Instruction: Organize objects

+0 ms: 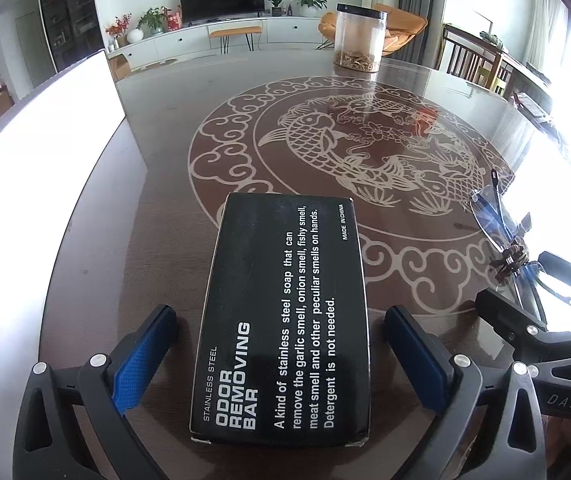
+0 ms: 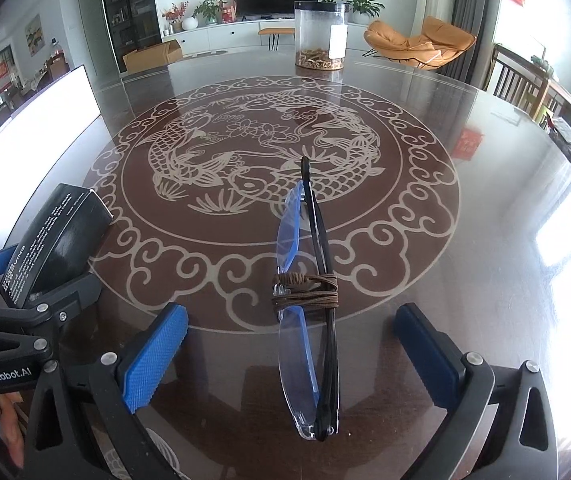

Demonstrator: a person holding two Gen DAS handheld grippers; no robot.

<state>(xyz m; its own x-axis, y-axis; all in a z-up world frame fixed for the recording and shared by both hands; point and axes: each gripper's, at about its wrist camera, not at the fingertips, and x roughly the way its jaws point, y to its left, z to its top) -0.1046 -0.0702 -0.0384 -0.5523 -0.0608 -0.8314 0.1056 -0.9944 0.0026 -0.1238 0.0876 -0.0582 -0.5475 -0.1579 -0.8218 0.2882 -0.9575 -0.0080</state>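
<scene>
A black box (image 1: 285, 320) printed "Odor Removing Bar" lies flat on the round brown table (image 1: 165, 128). My left gripper (image 1: 281, 360) is open, its blue pads on either side of the box with gaps. Folded rimless glasses (image 2: 309, 304) with a brown cord wound round them lie on the table between the open fingers of my right gripper (image 2: 289, 356), not touching them. The box (image 2: 57, 240) and the left gripper (image 2: 25, 320) show at the left of the right wrist view. The glasses (image 1: 501, 232) show at the right of the left wrist view.
A clear plastic jar (image 1: 359, 38) with a black lid and brown bits at the bottom stands at the table's far edge. A white board (image 1: 37, 152) lies at the left. Chairs (image 2: 525, 84) stand at the right.
</scene>
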